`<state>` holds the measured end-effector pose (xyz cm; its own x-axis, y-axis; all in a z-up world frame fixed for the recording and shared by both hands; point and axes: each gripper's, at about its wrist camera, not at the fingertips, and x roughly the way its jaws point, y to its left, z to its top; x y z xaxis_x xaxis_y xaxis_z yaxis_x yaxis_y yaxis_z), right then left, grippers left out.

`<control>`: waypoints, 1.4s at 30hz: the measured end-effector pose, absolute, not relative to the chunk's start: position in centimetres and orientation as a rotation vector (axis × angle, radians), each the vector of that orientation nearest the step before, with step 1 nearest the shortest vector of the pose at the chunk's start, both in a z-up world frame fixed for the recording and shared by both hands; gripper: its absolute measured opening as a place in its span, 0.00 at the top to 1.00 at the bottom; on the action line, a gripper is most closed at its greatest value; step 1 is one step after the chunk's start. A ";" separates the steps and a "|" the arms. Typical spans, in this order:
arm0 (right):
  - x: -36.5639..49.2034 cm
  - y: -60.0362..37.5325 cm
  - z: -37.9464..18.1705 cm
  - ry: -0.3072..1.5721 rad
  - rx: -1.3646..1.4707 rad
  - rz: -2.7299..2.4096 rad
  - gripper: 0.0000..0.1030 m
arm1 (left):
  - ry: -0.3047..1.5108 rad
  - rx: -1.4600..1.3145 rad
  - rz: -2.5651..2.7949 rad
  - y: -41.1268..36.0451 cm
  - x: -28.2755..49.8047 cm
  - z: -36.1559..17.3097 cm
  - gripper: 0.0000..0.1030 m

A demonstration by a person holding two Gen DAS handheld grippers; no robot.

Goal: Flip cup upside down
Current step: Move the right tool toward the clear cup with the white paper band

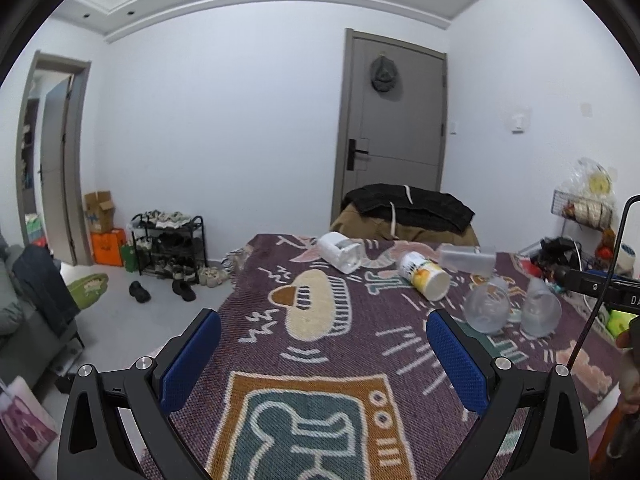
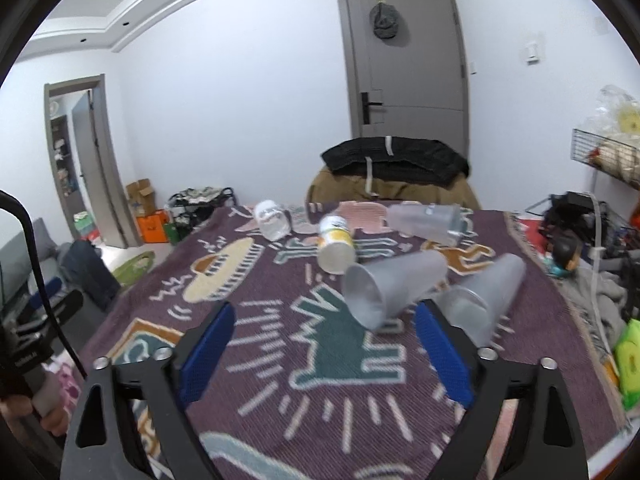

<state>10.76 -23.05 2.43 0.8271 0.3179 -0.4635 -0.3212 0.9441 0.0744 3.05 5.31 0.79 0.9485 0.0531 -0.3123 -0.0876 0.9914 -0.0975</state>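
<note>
Both grippers hover over patterned blanket (image 1: 320,360) on a table, jaws apart, nothing between the pads.

Right gripper (image 2: 324,340): blue pads wide apart. Nearest frosted cup (image 2: 394,288) lies on its side just ahead of the jaws, mouth toward cam and slightly left, base pointing away to the right. It sits ahead of the gap, closer to the right finger than the left, not touching either. 2nd frosted cup (image 2: 482,300) also on its side, just beside the 1st, right behind the right finger tip; contact w/ finger can't tell (blur).

Left gripper (image 1: 324,344): pads wide apart, only blanket between them. Same 2 frosted cups are ahead and off to the right of its right finger, well outside the gap.

Further back: white/yellow paper cup (image 2: 337,244) on its side, clear plastic cup (image 2: 426,222) on its side behind it, white-lidded clear jar (image 2: 271,219) lying on the left. Dark jacket (image 2: 396,156) over chair past the table's far edge; grey door (image 2: 404,60) behind.
</note>
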 end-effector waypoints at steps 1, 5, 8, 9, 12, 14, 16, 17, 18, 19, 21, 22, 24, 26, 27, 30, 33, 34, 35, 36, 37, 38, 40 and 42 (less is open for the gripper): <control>11.3 -22.5 2.7 0.490 -0.017 0.342 0.07 | 0.314 -0.119 0.079 5.7 3.2 0.8 0.00; 13.7 -20.5 3.2 0.500 -0.058 0.356 0.06 | 0.308 -0.143 0.106 7.6 3.8 0.8 0.00; 15.4 -19.1 3.4 0.522 -0.077 0.367 0.04 | 0.314 -0.161 0.122 9.1 4.1 0.7 0.00; 15.8 -18.7 3.4 0.529 -0.085 0.371 0.04 | 0.317 -0.164 0.127 9.5 4.2 0.6 0.00; 17.5 -17.0 3.1 0.555 -0.130 0.380 0.04 | 0.322 -0.168 0.148 10.6 4.5 0.5 0.00; 18.6 -16.2 2.9 0.575 -0.159 0.389 0.04 | 0.324 -0.178 0.161 11.6 4.7 0.3 0.00; 19.9 -15.3 2.6 0.592 -0.188 0.395 0.04 | 0.331 -0.190 0.174 12.4 5.0 0.0 0.00; 20.5 -14.6 2.5 0.601 -0.206 0.397 0.04 | 0.335 -0.195 0.182 12.9 5.2 -0.1 0.00; 20.9 -14.3 2.4 0.607 -0.216 0.399 0.04 | 0.339 -0.199 0.189 13.2 5.3 -0.3 0.00; 21.5 -13.7 2.3 0.614 -0.229 0.402 0.04 | 0.344 -0.203 0.198 13.7 5.5 -0.5 0.00; 22.5 -12.8 2.1 0.628 -0.248 0.407 0.04 | 0.353 -0.213 0.215 14.6 5.7 -0.9 0.00; 23.3 -12.1 1.9 0.643 -0.256 0.417 0.04 | 0.358 -0.218 0.222 15.0 5.8 -1.1 0.00; 24.1 -11.2 1.7 0.654 -0.276 0.423 0.04 | 0.365 -0.228 0.237 15.8 6.0 -1.4 0.00; 25.1 -10.1 1.4 0.660 -0.308 0.422 0.04 | 0.373 -0.240 0.253 16.7 6.2 -1.9 0.00; 25.6 -9.6 1.3 0.665 -0.316 0.426 0.04 | 0.377 -0.246 0.261 17.2 6.4 -2.1 0.00; 27.3 -8.4 0.8 0.687 -0.331 0.431 0.04 | 0.389 -0.259 0.278 18.2 6.7 -2.5 0.00; 29.0 -7.3 0.3 0.699 -0.354 0.432 0.04 | 0.401 -0.271 0.298 19.2 7.2 -3.1 0.00; 29.6 -6.8 0.1 0.703 -0.363 0.432 0.04 | 0.405 -0.277 0.305 19.6 7.3 -3.4 0.00; 30.3 -6.4 -0.1 0.708 -0.373 0.432 0.04 | 0.409 -0.284 0.310 19.9 7.5 -3.6 0.00; 31.0 -5.8 -0.3 0.712 -0.382 0.434 0.04 | 0.411 -0.291 0.313 20.3 7.5 -3.8 0.00; 31.6 -5.3 -0.4 0.714 -0.391 0.435 0.04 | 0.415 -0.299 0.318 20.7 7.7 -4.1 0.00; 32.1 -4.9 -0.6 0.716 -0.397 0.438 0.04 | 0.418 -0.305 0.321 21.0 7.8 -4.3 0.00; 33.5 -4.0 -1.1 0.724 -0.409 0.441 0.04 | 0.428 -0.315 0.332 21.4 8.2 -4.7 0.00; 34.8 -3.1 -1.6 0.734 -0.413 0.443 0.04 | 0.441 -0.326 0.340 21.9 8.5 -5.2 0.00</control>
<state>34.78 -3.09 -1.63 0.6595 0.2387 -0.7128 -0.5195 0.8301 -0.2027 8.54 21.89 -5.17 0.8503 0.2471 -0.4646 -0.3860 0.8930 -0.2315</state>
